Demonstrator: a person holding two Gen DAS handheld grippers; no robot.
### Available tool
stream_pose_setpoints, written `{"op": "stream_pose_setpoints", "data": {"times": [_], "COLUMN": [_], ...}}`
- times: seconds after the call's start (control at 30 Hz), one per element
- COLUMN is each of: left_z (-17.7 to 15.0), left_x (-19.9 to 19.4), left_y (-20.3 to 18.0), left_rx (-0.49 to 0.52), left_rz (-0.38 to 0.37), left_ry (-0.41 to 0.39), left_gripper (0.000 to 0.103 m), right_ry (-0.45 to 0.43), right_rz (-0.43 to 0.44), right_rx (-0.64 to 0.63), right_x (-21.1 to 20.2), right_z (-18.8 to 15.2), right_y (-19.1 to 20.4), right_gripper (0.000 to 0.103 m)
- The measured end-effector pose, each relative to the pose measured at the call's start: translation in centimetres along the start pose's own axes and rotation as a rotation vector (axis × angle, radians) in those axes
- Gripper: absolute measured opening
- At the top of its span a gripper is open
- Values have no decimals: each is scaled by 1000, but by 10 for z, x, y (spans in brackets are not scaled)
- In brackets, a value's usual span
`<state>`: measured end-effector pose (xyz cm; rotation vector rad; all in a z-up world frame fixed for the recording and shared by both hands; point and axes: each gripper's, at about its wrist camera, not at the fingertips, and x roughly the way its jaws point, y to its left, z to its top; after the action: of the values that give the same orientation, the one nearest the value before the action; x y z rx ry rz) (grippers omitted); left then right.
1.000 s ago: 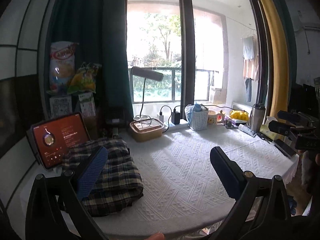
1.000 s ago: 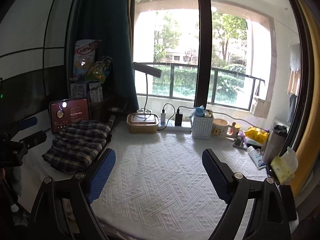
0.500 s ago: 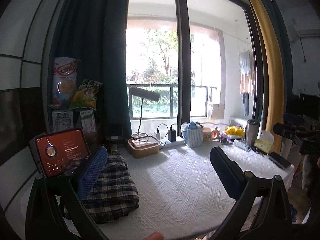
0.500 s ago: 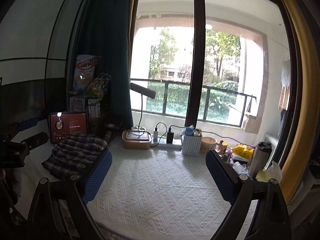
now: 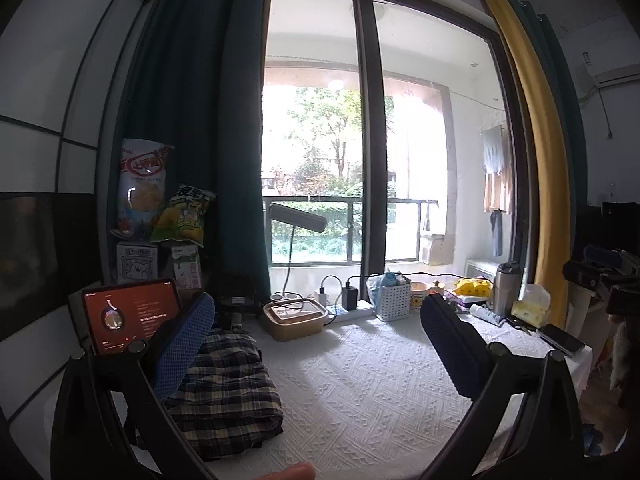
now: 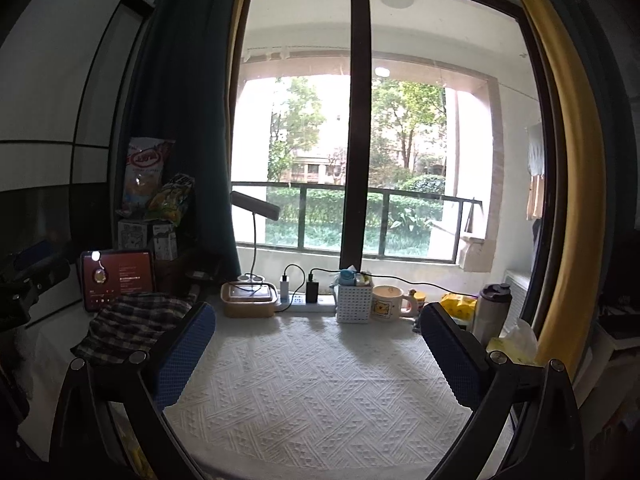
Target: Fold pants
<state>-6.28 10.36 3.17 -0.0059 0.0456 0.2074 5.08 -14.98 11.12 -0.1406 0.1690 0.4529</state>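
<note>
one dark plaid cloth pants bundle (image 5: 224,392), folded, lies at the left edge of the white textured tablecloth (image 5: 360,392), long axis running from you toward the window (image 5: 352,160), beside one red-screened tablet (image 5: 128,314). your left gripper (image 5: 320,340) stands wide open, holding nothing. your right gripper (image 6: 316,344) has its jaws opening, nothing between them. along the far edge: one lamp (image 6: 256,208), one white mesh basket (image 6: 354,304), one mug (image 6: 388,302), two snack bags (image 5: 164,200).

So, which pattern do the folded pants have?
The folded pants are plaid: dark blue with cream stripes. The left wrist view shows it best.
</note>
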Motion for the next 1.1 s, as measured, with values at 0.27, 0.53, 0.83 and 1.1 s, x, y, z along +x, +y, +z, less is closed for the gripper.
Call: {"op": "stream_pose_setpoints", "data": {"times": [0.27, 0.53, 0.83, 1.1], "left_z": [-9, -10, -9, -9], "left_x": [11, 10, 8, 8], "left_y": [1, 2, -2, -4], "left_rx": [-23, -48, -47, -57], "left_rz": [-9, -12, -14, -25], "left_ry": [53, 66, 67, 73], "left_gripper": [102, 102, 102, 102], "right_ry": [21, 26, 31, 35], "right_rz": [6, 8, 8, 12], "right_rx": [-8, -7, -8, -9], "right_x": [5, 6, 6, 8], "right_z": [-3, -4, -4, -5], "right_y": [4, 5, 7, 8], "right_gripper": [103, 103, 103, 103]}}
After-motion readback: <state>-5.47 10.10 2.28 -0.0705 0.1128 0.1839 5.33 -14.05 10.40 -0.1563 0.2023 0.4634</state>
